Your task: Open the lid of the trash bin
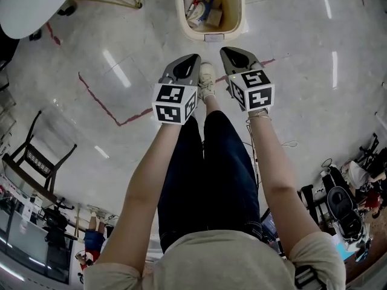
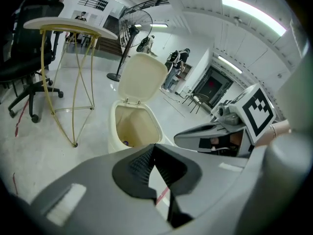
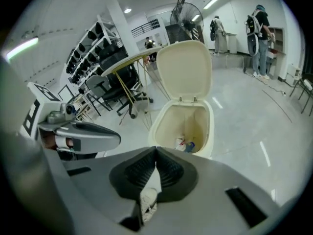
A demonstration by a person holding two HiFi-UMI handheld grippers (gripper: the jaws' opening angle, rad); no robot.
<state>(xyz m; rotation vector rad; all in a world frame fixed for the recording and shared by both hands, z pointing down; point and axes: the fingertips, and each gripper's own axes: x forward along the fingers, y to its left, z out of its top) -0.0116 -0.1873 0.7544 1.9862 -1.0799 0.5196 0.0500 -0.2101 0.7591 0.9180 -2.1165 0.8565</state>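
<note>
- Left gripper [image 1: 192, 59] and right gripper [image 1: 227, 52] sit mid-frame in the head view, both with jaws closed on nothing.
- The trash bin [image 1: 241, 17] is at top centre, apart from both grippers, and its lid [image 3: 185, 70] already stands upright (rubbish [image 1: 202, 12] shows inside).
- The opening looks done, and nothing seems left.

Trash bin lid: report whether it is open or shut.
Open: the lid stands raised on its hinge above the trash bin, whose inside shows litter.

Glossy pale floor [image 1: 314, 119], red tape lines [image 1: 100, 99], cream trash bin [image 1: 196, 35] standing open, gold-legged table [image 1: 30, 2] nearby
</note>
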